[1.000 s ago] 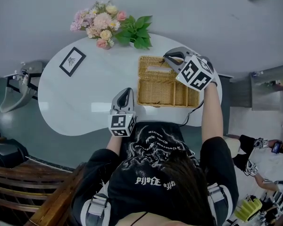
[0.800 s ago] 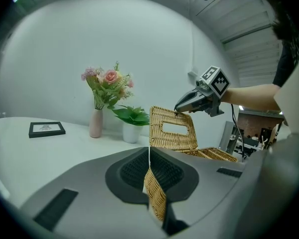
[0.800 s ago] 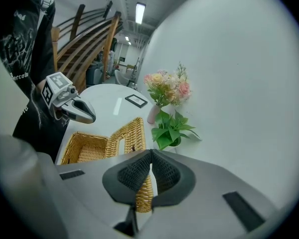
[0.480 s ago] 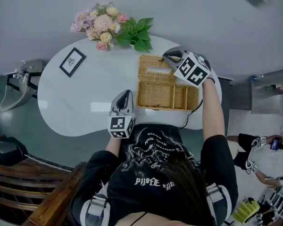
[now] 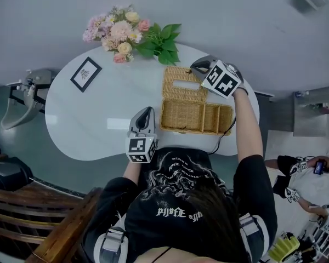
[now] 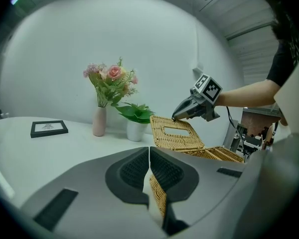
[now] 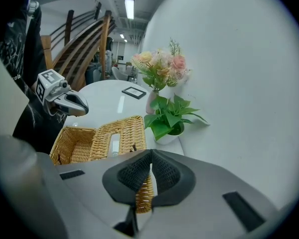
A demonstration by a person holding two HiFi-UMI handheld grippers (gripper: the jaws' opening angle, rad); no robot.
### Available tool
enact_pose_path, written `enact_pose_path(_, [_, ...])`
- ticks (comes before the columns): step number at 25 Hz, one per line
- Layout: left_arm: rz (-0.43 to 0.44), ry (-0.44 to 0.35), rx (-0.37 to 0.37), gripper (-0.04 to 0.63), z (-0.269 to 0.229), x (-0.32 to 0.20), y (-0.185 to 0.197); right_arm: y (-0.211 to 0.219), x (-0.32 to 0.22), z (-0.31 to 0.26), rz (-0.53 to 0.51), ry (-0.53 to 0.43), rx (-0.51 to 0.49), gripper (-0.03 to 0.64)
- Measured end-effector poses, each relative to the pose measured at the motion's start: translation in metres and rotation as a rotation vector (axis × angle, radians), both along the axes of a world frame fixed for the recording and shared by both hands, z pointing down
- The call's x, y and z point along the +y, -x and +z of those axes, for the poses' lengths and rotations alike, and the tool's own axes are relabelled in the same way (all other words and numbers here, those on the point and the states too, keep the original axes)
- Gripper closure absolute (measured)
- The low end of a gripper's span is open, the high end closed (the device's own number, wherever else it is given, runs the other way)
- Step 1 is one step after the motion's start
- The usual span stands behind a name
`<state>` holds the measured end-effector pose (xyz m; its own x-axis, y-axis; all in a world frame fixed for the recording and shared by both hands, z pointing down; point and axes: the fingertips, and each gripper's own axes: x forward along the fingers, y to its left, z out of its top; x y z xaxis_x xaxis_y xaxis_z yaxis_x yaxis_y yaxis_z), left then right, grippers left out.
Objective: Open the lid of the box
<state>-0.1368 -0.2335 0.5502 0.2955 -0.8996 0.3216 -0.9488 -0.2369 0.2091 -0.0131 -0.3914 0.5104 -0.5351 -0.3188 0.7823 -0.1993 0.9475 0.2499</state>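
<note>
Wicker box (image 5: 197,116) at worktop (image 5: 98,130) right-front edge, lid (image 5: 183,84) tilted back toward potted plant (image 5: 162,40). Bare worktop left, out to picture frame (image 5: 85,74). Right gripper (image 5: 200,66) pinched on lid's far corner. Left gripper (image 5: 145,113) closed, empty, beside box's left wall.

White rounded bench (image 5: 82,130) against plain grey wall (image 5: 241,15); curved wooden rails (image 7: 105,39); ceiling strip light (image 7: 129,6) lit.

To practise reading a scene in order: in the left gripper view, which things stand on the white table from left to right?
picture frame → vase of flowers → potted plant → wicker lid
</note>
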Motion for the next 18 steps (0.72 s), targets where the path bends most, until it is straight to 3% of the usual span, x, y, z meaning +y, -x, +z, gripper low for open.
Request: enact_pose_path(18, [-0.015,0.032,-0.018,0.569,0.005,-0.015,0.004,-0.001,-0.017,0.036,0.018,0.113,0.003,0.583])
